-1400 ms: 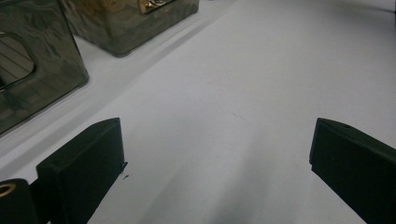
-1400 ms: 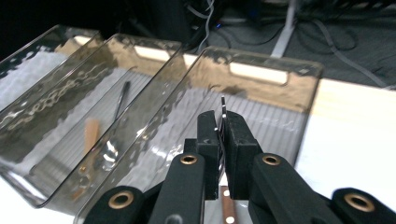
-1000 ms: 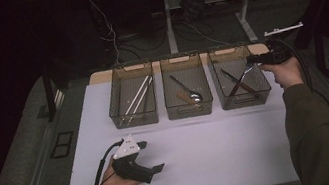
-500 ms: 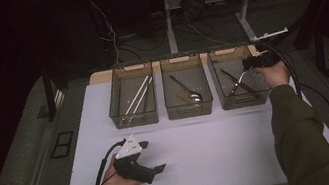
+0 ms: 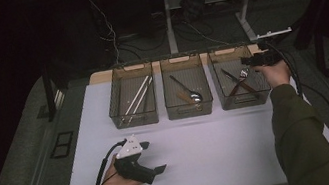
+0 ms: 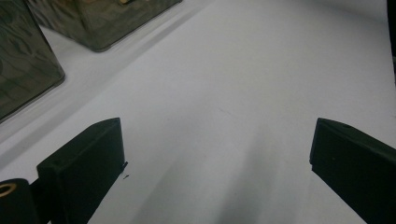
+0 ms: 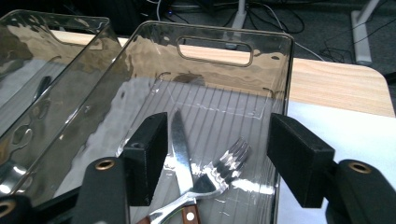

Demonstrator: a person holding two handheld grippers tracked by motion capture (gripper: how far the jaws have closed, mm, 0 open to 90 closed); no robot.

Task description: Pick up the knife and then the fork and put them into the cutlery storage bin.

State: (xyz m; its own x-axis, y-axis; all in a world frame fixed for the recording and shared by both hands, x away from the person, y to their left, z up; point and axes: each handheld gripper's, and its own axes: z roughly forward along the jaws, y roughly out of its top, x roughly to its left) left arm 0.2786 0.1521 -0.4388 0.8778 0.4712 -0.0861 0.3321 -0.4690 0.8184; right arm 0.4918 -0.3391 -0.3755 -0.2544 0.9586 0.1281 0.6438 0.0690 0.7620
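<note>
Right gripper (image 7: 217,158) up over the right-hand clear smoky plastic bin (image 5: 239,83) at the far right of the white table top (image 5: 222,148), pointing in from the bin's right wall; jaws part-open and just been opening, nothing between the pads; below them, inside that bin, a silver fork (image 7: 219,172) lying crossed over a steel knife with a brown wooden handle (image 7: 180,149); fork tines aimed toward the bin's far wall, knife blade running the same way just left of them; both flat on the ribbed bin floor, clear of the pads; same pair seen as a crossed shape in the high view, fork (image 5: 242,75), knife (image 5: 232,77).

Left gripper (image 5: 159,169) low over the near left part of the table top, held in the left hand (image 5: 116,181), well apart from the bins; jaws spread wide, bare white surface between them in the left gripper view (image 6: 217,154); contact with the table not clear.

Three bins in a row along the far edge; middle clear smoky bin (image 5: 187,93) with a dark-handled spoon (image 5: 188,92); left clear smoky bin (image 5: 133,103) with a pair of pale thin sticks (image 5: 138,95) lying diagonal; strip of bare wood table edge (image 7: 336,91) behind the right-hand bin.
</note>
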